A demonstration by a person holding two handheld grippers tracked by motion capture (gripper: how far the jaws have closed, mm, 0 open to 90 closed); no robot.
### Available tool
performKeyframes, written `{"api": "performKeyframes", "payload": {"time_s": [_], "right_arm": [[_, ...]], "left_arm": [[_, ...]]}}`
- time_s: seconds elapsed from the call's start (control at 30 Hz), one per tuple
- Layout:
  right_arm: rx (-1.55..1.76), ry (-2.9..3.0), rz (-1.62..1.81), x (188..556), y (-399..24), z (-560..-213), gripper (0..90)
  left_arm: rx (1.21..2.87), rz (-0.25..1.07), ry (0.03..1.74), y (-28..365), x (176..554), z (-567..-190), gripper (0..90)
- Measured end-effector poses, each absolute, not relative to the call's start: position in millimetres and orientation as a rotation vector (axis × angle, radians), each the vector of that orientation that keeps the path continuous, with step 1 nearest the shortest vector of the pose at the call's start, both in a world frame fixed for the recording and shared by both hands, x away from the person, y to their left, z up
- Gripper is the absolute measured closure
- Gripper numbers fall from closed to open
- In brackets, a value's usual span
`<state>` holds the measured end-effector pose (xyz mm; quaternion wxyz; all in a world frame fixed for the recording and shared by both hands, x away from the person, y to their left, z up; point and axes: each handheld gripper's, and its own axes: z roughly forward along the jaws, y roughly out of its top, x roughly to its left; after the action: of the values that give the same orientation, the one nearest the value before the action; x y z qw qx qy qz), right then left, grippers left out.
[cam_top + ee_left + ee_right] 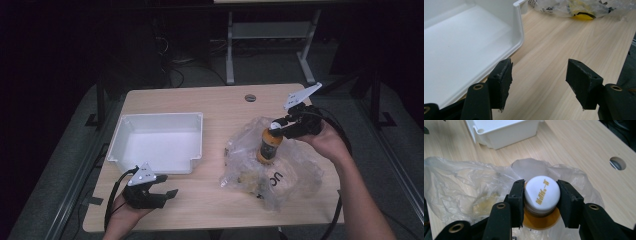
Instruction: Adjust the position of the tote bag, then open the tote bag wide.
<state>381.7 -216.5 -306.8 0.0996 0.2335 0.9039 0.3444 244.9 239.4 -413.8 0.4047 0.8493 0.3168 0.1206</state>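
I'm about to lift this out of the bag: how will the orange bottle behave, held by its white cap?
The bottle is probably rigid but top-held, so it may swing. The right gripper pinches only the smooth round cap, which might slip or twist. The thin plastic bag looks floppy and could cling and drag along.

Orange bottle [268,145], white printed cap [542,192], upright over crumpled clear plastic bag [295,172].

A: What carries it all?
B: A light wooden table [210,205] with a round cable hole [250,97].
A: And lying directly on it?
B: A white plastic bin [157,142] at left, a crumpled clear plastic bag [295,175] at right.
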Motion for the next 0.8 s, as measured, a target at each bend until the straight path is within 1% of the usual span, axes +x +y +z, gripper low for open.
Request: {"api": "performKeyframes", "payload": {"time_s": [0.37, 0.53, 0.8], "right_arm": [[0.703, 2.683, 1.049, 380.1, -215.5, -285.9, 59.0], [0.701, 2.667, 1.057, 379.4, -214.7, -277.1, 59.0], [0.676, 2.661, 1.035, 376.7, -212.9, -262.5, 59.0]], "left_arm": [[2.164, 0.318, 0.806, 244.6, 247.7, -416.2, 36.6], [2.137, 0.307, 0.809, 244.2, 248.7, -415.2, 35.0], [2.149, 0.316, 0.808, 244.4, 249.8, -414.5, 34.2]]}}
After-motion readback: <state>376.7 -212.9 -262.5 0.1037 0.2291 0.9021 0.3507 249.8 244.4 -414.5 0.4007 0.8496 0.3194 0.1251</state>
